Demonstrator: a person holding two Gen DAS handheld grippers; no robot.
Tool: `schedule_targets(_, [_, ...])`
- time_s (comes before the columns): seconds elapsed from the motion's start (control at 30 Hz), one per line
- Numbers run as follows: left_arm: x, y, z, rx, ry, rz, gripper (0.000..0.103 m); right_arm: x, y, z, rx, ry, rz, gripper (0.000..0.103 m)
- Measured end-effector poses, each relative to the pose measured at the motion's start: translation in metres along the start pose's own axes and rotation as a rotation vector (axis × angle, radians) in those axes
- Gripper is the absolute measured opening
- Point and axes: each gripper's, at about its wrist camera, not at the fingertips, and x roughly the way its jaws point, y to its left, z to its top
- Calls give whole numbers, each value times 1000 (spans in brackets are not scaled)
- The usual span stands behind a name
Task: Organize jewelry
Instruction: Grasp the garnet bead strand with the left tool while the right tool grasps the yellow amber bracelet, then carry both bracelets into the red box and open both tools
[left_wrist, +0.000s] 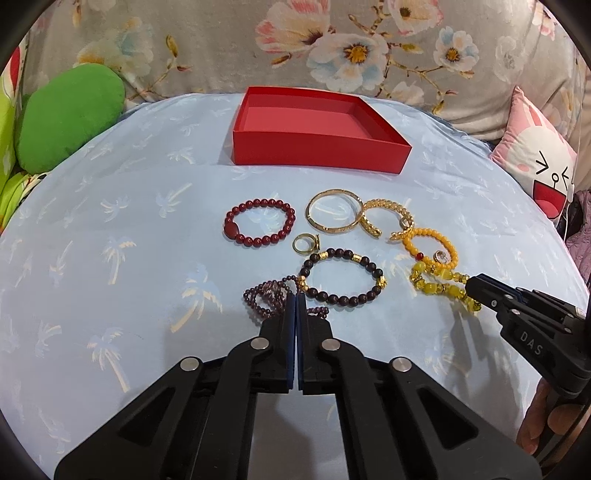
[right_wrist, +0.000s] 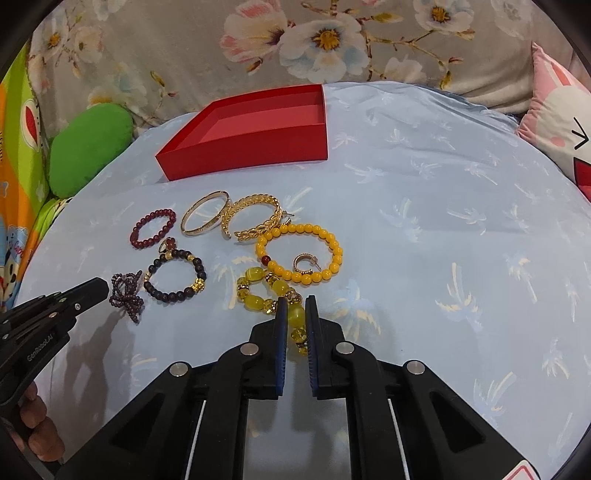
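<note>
An open red box (left_wrist: 321, 147) (right_wrist: 251, 147) stands empty at the back of a light blue cloth. Several bracelets lie in front of it. My left gripper (left_wrist: 296, 299) (right_wrist: 94, 291) is shut, its tips at the small purple bead bracelet (left_wrist: 266, 295) (right_wrist: 127, 293); a hold does not show. My right gripper (right_wrist: 295, 306) (left_wrist: 476, 286) is shut on the yellow glass-bead bracelet (right_wrist: 258, 291) (left_wrist: 439, 282), whose near beads sit between the pads. Nearby lie a dark bead bracelet (left_wrist: 343, 275), a red bead bracelet (left_wrist: 258, 221), a gold bangle (left_wrist: 334, 216), a gold leaf cuff (left_wrist: 384, 218) and an orange bead bracelet (left_wrist: 430, 245).
A gold ring (left_wrist: 306, 243) lies by the dark bracelet, and a gold hoop earring (right_wrist: 304, 264) lies inside the orange one. A green cushion (left_wrist: 70, 118) sits at the left and a pink rabbit cushion (left_wrist: 535, 155) at the right. A floral fabric (left_wrist: 295, 44) rises behind.
</note>
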Motion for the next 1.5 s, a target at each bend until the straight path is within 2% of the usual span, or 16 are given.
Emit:
schedule_targets(0.43, [-8,8,-7,-19,3,-6,0,-18,0,-7,-3,-28,7,9])
schedule_targets(0.53, [-2,7,-7,-43,20,-36,5,-13,-4,-11,12,-7,8,9])
schedule_targets(0.6, [5,10,-8,-83,38,-51,27,-10,-7,-14,27,8,8,10])
schedule_targets(0.63, [7,11,-9,-99,36,-45,45,-8,-9,-15,36,16,11,10])
schedule_targets(0.7, [9,11,-7,-116,23,-19,53,-7,-12,-17,44,21,17,13])
schedule_targets(0.77, [12,9,-3,-116,27,-19,54,-6,-13,-18,46,25,13,23])
schedule_targets(0.83, [18,8,1,-123,36,-19,54,-6,-14,-18,52,20,19,45])
schedule_targets(0.87, [23,6,2,-123,42,-13,54,-6,-13,-17,50,15,18,49])
schedule_targets(1.0, [38,3,1,-110,76,8,51,-1,-8,-12,32,14,15,50])
schedule_targets(1.07, [36,1,0,-87,73,10,41,5,-6,-10,22,24,14,50])
schedule_targets(1.1, [35,1,-1,-74,72,8,36,8,-6,-10,20,32,16,49])
schedule_targets(1.13, [34,3,-1,-71,74,7,24,12,-6,-10,22,44,23,45])
schedule_targets(1.2, [33,8,-3,-73,78,-11,15,17,-5,-12,31,65,41,35])
schedule_targets(1.3, [31,12,-4,-69,78,-22,11,18,-3,-13,23,63,39,19])
schedule_targets(1.4, [24,12,-6,-52,65,-14,7,12,-2,-13,24,50,53,9])
schedule_targets(1.5, [19,13,-7,-50,69,-18,7,4,1,-12,17,33,63,9])
